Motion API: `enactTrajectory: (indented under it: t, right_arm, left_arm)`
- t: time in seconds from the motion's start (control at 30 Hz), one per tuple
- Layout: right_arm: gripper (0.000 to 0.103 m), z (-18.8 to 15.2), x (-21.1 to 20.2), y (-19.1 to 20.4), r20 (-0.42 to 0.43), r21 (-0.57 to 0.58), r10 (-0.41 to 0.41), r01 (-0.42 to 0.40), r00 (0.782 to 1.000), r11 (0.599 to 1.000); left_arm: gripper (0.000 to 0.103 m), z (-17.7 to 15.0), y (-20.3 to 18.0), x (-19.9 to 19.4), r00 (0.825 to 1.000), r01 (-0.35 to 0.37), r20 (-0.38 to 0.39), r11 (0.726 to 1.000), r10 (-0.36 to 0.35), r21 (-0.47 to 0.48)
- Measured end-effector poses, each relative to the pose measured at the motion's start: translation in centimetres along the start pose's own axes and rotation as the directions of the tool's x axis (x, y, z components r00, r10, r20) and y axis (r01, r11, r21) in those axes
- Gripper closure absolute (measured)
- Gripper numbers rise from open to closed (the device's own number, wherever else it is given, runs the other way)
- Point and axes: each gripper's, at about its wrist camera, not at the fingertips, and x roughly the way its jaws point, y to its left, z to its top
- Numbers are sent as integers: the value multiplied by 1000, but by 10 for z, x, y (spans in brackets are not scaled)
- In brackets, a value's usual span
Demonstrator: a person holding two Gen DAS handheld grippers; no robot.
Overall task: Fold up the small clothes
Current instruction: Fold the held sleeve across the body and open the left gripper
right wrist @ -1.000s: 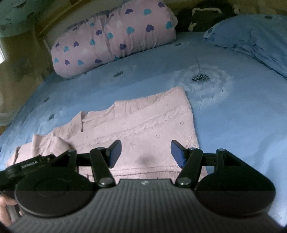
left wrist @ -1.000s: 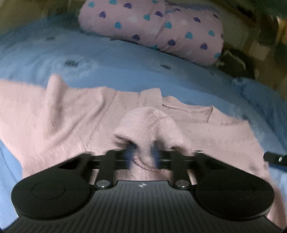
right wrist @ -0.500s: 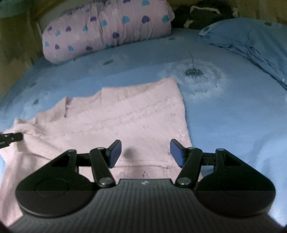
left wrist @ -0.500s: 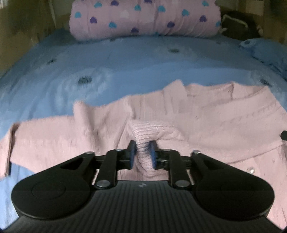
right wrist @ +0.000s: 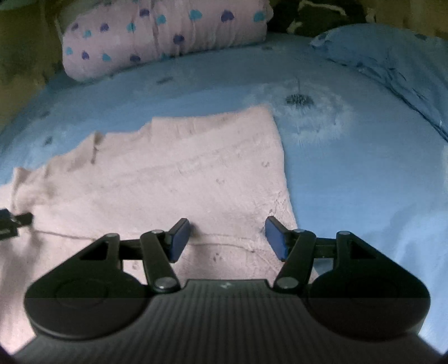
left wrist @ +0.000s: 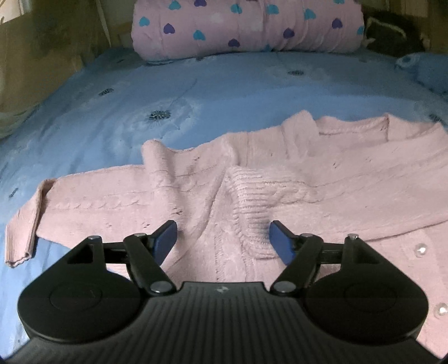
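Note:
A small pink knit cardigan (left wrist: 350, 179) lies spread on the blue bedsheet (left wrist: 224, 92). One sleeve lies folded in over its body, ribbed cuff (left wrist: 249, 201) up, just ahead of my left gripper (left wrist: 224, 240), which is open and empty. The other sleeve (left wrist: 70, 201) stretches out to the left. My right gripper (right wrist: 226, 238) is open and empty above the cardigan's right part (right wrist: 182, 179), near its right edge. The tip of the left gripper shows at the far left of the right wrist view (right wrist: 14, 221).
A pink pillow with blue and purple hearts (left wrist: 246, 25) lies across the head of the bed, also in the right wrist view (right wrist: 162, 33). A blue pillow (right wrist: 392, 61) lies at the right. A dark object (left wrist: 392, 39) sits in the far right corner.
My left gripper held the sleeve cuff, carried it in over the cardigan's body, then opened and let it drop there. The right gripper stayed open and shifted slightly.

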Motion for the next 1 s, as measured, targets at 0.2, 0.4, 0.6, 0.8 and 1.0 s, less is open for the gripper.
enactTrajectory:
  t: [0.2, 0.4, 0.6, 0.8, 1.0]
  right_arm:
    - [29, -4, 0, 12, 18, -77, -6, 8, 1000, 997]
    - [29, -6, -13, 7, 51, -61, 31, -28, 998, 998]
    - [30, -6, -20, 3, 87, -13, 56, -55, 995, 998]
    - [30, -7, -21, 7, 122, -26, 73, -70, 990, 997]
    - [30, -7, -25, 15, 149, -68, 90, -81, 985, 994]
  left_arm:
    - [20, 0, 45, -32, 992, -109, 68, 994, 108, 16]
    - [20, -5, 117, -39, 970, -237, 52, 971, 239, -33]
    - [20, -17, 179, -24, 939, -343, 2, 934, 345, -101]
    - [20, -29, 213, -1, 916, -401, -44, 908, 399, -121]
    - [20, -35, 231, 31, 899, -438, -79, 893, 432, -106]
